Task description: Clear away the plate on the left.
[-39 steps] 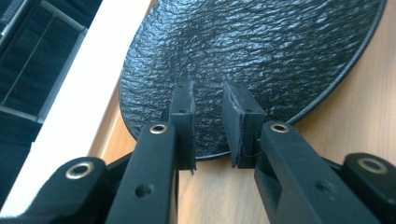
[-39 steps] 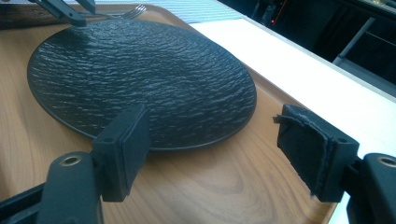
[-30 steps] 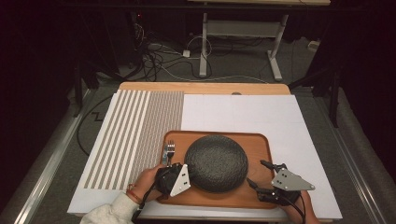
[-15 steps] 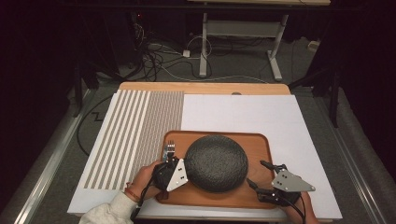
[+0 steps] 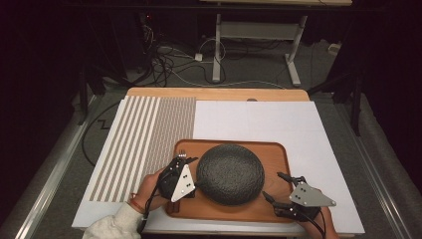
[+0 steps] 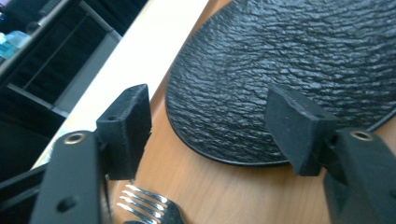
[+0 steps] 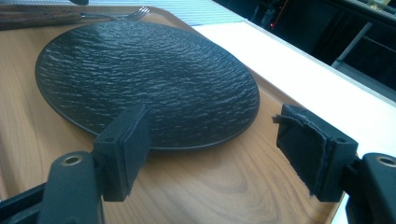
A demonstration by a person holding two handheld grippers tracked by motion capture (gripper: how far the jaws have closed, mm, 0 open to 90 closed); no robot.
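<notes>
Wooden tray lies at the near edge of the worktop, with a dark textured plate at its middle; bare wood shows all round the plate, more to its right than its left. Beyond the tray the white sheet is free, and a striped mat covers the left part.

A fork lies on the tray just left of the plate, cut off at the bottom of the left gripper view, its handle hidden under the left tongs.

Those tongs have just been opening and now stand wide above the fork, the pads clear of it, nothing gripped. The right tongs hover at the tray's near right corner, jaws spread wide and empty, apart from the plate's rim.
</notes>
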